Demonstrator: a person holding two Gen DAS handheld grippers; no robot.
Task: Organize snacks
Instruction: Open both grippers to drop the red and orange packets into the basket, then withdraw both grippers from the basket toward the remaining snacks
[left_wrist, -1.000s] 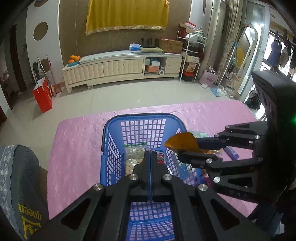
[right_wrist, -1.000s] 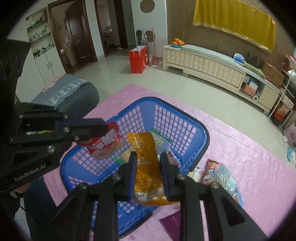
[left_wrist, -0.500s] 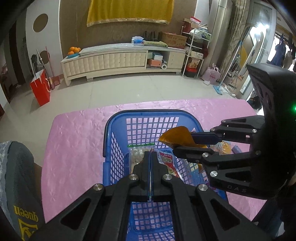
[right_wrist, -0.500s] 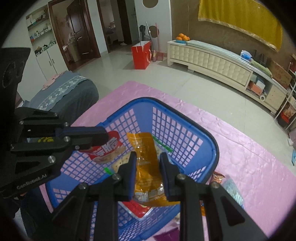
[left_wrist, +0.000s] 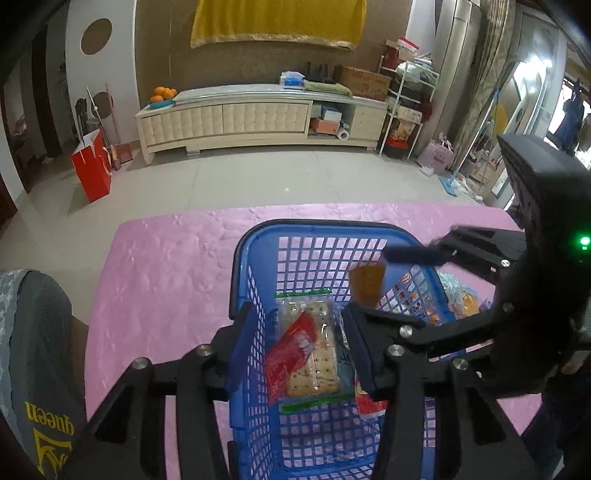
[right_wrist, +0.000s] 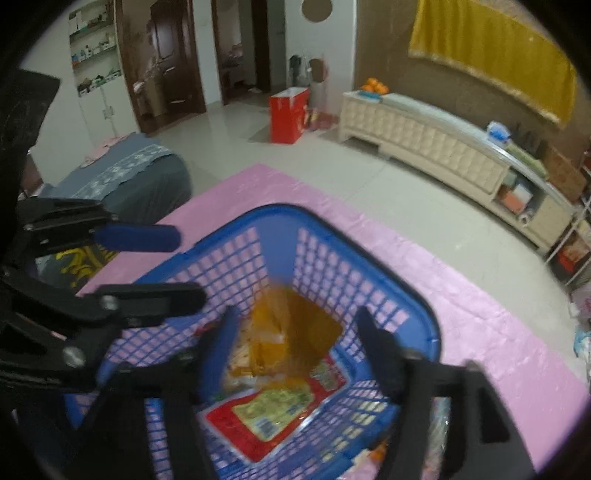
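Snacks: both grippers, left (left_wrist: 301, 341) and right (right_wrist: 295, 343), have just opened, dropping red bag (left_wrist: 290, 352) and orange bag (right_wrist: 291, 336) into the basket (left_wrist: 325, 229).

Blue basket (left_wrist: 258, 236) – pink tablecloth (left_wrist: 166, 266)

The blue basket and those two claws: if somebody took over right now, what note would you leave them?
Left claw: open, jaws just spread; the red packet it let go of lies in the basket on the clear cracker pack.
Right claw: open, jaws just spread; the orange packet has left it and is dropping into the basket, blurred.
Done: those packets, plus a red-and-yellow one, are in the basket.
Left: a few snacks remain on the pink cloth beside the basket; they probably go in next.
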